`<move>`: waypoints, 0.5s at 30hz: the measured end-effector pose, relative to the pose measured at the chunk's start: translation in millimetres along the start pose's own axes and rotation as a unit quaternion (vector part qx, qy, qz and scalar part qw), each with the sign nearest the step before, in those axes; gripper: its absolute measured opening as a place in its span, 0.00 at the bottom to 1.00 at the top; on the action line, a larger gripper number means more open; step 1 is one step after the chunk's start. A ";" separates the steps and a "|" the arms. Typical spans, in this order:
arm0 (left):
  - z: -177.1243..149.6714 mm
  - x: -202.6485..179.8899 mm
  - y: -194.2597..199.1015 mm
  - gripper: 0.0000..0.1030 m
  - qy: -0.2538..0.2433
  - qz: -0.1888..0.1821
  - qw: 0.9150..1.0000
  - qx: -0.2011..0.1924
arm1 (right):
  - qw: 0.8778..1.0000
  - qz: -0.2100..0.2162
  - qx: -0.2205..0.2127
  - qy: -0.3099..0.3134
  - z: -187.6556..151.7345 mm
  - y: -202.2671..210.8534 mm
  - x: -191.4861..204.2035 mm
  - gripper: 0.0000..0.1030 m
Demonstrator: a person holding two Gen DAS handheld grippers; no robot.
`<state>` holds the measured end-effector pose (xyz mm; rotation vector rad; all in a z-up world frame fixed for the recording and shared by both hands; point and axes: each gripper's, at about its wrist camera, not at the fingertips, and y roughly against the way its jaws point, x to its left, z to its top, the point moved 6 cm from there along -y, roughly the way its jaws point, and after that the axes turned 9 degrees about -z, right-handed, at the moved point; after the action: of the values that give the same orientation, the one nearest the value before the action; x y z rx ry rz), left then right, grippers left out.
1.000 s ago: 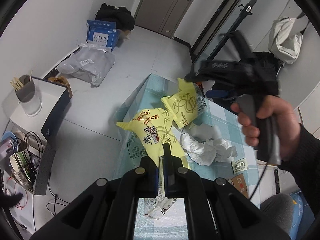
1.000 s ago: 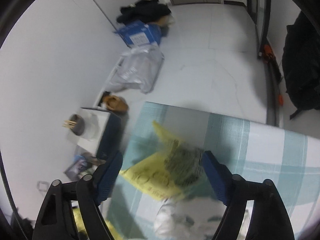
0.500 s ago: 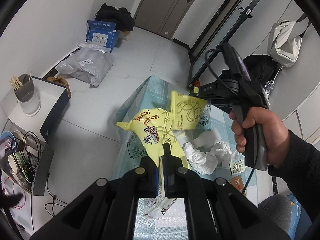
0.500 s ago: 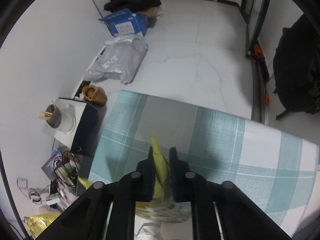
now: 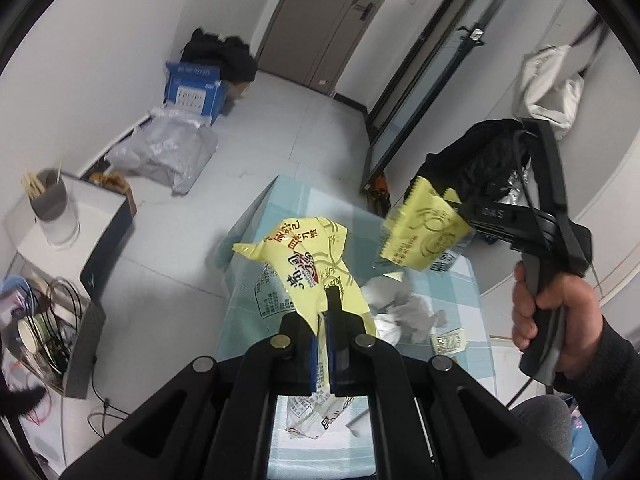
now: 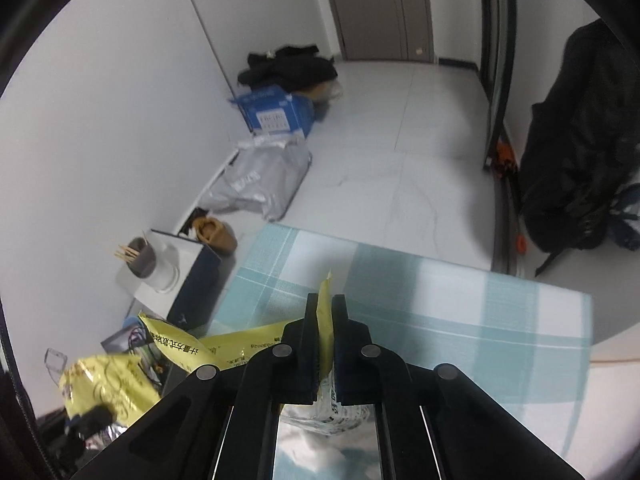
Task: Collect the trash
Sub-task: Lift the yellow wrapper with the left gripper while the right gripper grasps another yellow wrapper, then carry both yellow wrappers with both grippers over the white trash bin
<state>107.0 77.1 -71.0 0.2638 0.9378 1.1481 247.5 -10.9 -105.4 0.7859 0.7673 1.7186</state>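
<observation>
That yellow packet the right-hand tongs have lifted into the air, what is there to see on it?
The small yellow crinkled foil snack wrapper hangs in mid-air above the teal checked tablecloth, touching nothing but the right tongs, whose black fingers are shut on one of its edges. It looks empty and flattened, with a zigzag-cut edge, faint swirling printed patterns and a block of small print near the bottom. Through the right tongs' own camera it shows edge-on, a thin yellow strip with a silvery lining below.

Tissue (image 5: 404, 312) on table (image 5: 256, 236) (behind wrapper (image 5: 308, 264)).

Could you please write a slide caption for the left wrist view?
Left gripper pinches one yellow wrapper while right gripper lifts another above the table.
</observation>
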 end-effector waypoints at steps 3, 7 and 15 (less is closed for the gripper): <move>0.7 -26.3 7.9 0.00 -0.019 -0.009 1.000 -0.004 | 1.000 0.008 -0.025 -0.013 -2.6 34.7 -17.9 0.04; 4.3 -57.9 12.7 0.00 -0.035 -0.028 0.999 -0.003 | 0.998 0.016 -0.051 -0.041 -4.7 78.3 -47.5 0.04; 7.3 -141.9 15.1 0.00 -0.097 -0.071 0.993 0.006 | 0.991 -0.005 -0.085 -0.101 -26.6 165.9 -137.7 0.04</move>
<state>89.2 -36.9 13.3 0.3083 0.7802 0.9677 168.8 -187.4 -6.2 0.8208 0.4801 1.6418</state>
